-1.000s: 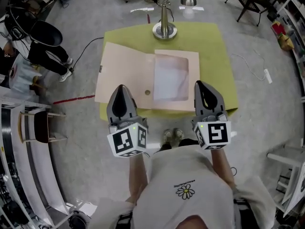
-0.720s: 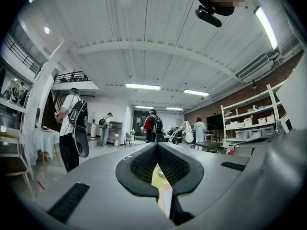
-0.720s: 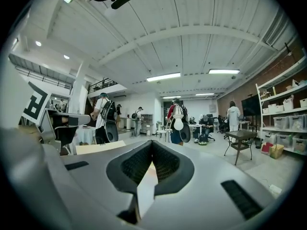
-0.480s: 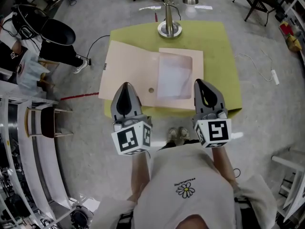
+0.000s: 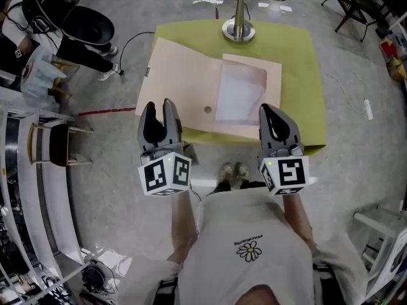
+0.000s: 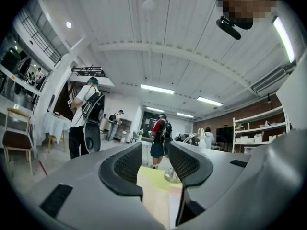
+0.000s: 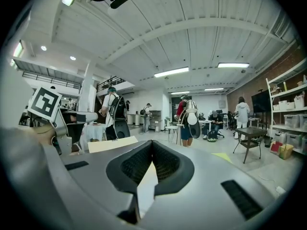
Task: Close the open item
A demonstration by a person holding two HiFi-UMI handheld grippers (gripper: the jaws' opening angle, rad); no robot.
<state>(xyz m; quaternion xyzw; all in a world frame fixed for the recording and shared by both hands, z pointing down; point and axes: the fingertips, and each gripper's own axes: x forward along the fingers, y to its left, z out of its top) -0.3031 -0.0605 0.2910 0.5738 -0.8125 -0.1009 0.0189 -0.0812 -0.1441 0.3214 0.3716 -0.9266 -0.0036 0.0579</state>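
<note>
We see the folder (image 5: 184, 81) lying open and flat on the green table (image 5: 302, 75). Its left flap overhangs the table's left edge, and a white sheet (image 5: 240, 94) sits in the right half. The left claw (image 5: 158, 107) is held by the near edge, clear of the folder, jaws opening with nothing between them. The right claw (image 5: 268, 111) has its jaws pressed together, empty.

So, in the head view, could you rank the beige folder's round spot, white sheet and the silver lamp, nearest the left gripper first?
1. Round spot, right of left gripper (opening, empty).
2. White sheet, farther right.
3. Silver lamp, far table edge.
</note>
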